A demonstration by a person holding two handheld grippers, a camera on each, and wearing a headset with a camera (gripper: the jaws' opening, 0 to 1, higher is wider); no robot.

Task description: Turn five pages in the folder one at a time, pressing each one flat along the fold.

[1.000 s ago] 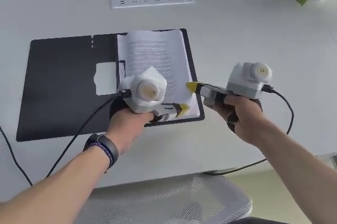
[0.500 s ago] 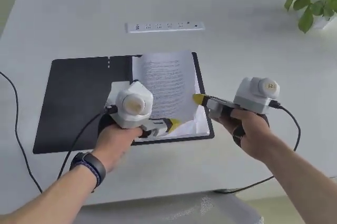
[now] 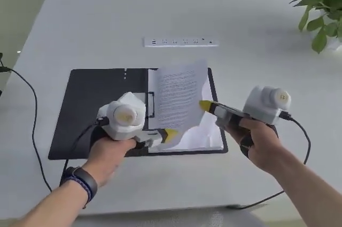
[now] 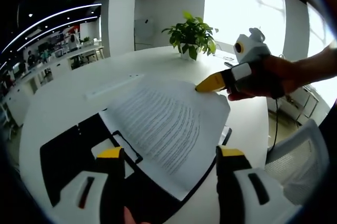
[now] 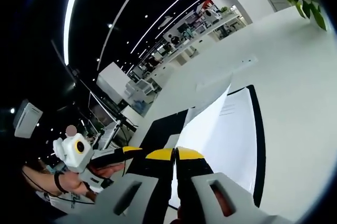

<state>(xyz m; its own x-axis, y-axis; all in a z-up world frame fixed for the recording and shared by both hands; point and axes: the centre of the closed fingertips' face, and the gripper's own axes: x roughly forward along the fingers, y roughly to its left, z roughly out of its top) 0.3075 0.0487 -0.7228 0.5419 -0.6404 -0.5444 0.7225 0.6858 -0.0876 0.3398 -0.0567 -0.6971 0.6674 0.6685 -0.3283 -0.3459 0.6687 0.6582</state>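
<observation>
A white table (image 3: 256, 18) was spread beneath the left gripper (image 3: 170, 135) and the right gripper (image 3: 206, 105). A black folder (image 3: 91, 104) was laid open flat on it, just ahead of the left gripper, with its bare inner cover stretching away on the side of that gripper turned from the right one. A stack of printed pages (image 3: 208, 137) was seen lying in the folder's other half, below the right gripper's tips and between the 2 grippers. 1 printed page (image 3: 179, 96) was held raised at a slant above that stack, its free edge carried at the right gripper and its opposite edge running down towards the fold. The right gripper's jaws were pressed together with the page's edge pinched between them; in the right gripper view the sheet was seen rising from between the 2 yellow tips. The left gripper's jaws were spread wide and nothing was gripped by them; in the left gripper view the lower part of the raised page was framed just beyond the tips, and whether it was touched could not be told. A leafy plant (image 3: 320, 8) was placed well beyond the right gripper, at the table's far side. A white power strip (image 3: 180, 41) was laid past the folder, well ahead of both grippers. A dark watch (image 3: 80, 180) was worn on the wrist behind the left gripper.
</observation>
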